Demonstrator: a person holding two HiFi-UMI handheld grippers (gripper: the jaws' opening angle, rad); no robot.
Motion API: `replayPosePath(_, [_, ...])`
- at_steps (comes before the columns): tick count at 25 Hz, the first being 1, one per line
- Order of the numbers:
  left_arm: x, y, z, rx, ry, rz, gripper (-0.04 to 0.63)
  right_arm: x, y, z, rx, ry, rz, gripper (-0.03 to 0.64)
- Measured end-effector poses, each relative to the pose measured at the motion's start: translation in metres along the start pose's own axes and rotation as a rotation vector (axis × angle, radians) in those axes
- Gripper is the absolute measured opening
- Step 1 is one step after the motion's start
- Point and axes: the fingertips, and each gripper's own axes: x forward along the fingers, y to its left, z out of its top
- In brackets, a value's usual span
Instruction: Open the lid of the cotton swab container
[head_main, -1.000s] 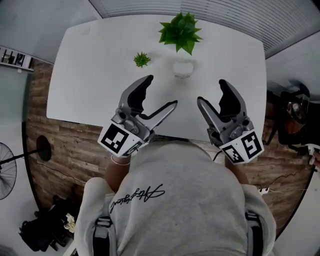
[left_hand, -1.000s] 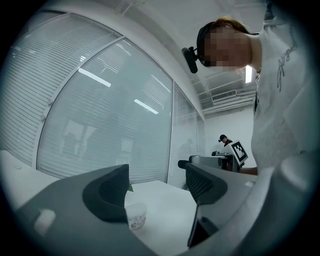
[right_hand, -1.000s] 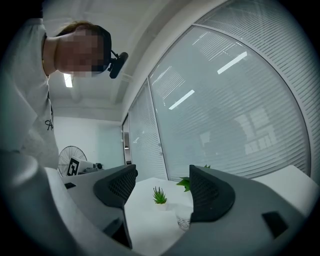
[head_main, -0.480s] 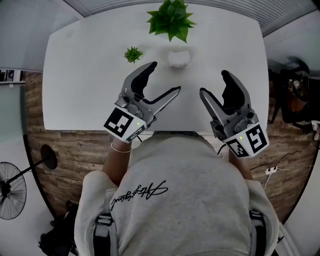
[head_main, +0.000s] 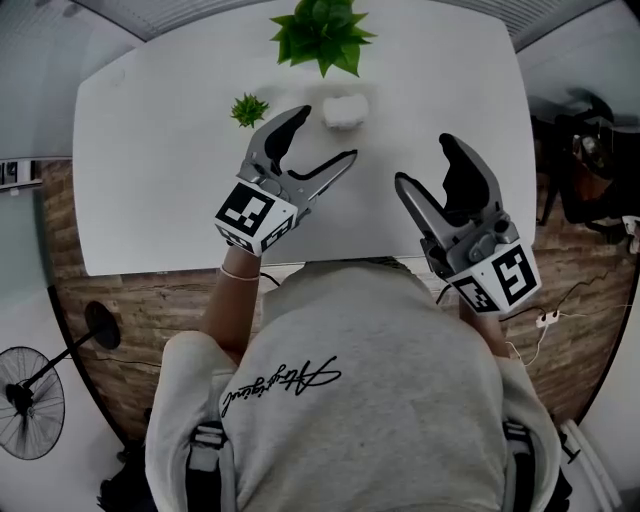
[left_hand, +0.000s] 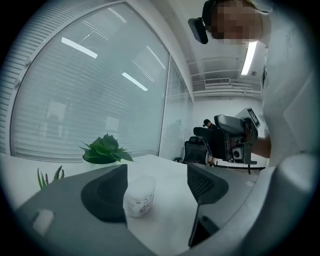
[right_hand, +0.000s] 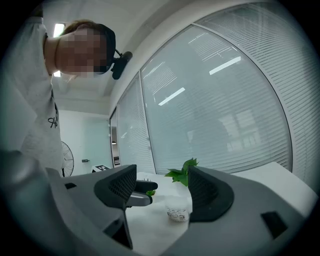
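Note:
The cotton swab container (head_main: 345, 109) is a small translucent white tub with its lid on, standing on the white table (head_main: 160, 200) near the far edge. My left gripper (head_main: 322, 138) is open just short of it, to its near left; the tub (left_hand: 139, 195) shows between the open jaws without touching them. My right gripper (head_main: 425, 164) is open too, further back and to the right of the tub, which appears small (right_hand: 178, 210) between its jaws. Nothing is held.
A leafy potted plant (head_main: 320, 30) stands right behind the tub at the table's far edge. A small spiky plant (head_main: 248, 108) sits to the tub's left. The person's torso in a grey top presses against the table's near edge.
Both grippers have moved forward over the table; the left one has closed in on the tub most. The jaws stay open throughout.

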Motion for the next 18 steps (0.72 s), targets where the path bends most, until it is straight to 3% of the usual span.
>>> replayPosePath(18, [0.042,0.028,-0.065,0.017,0.198,0.016,0.37,-0.002,0.001,0.001,-0.018,0.005,-0.015,0.305])
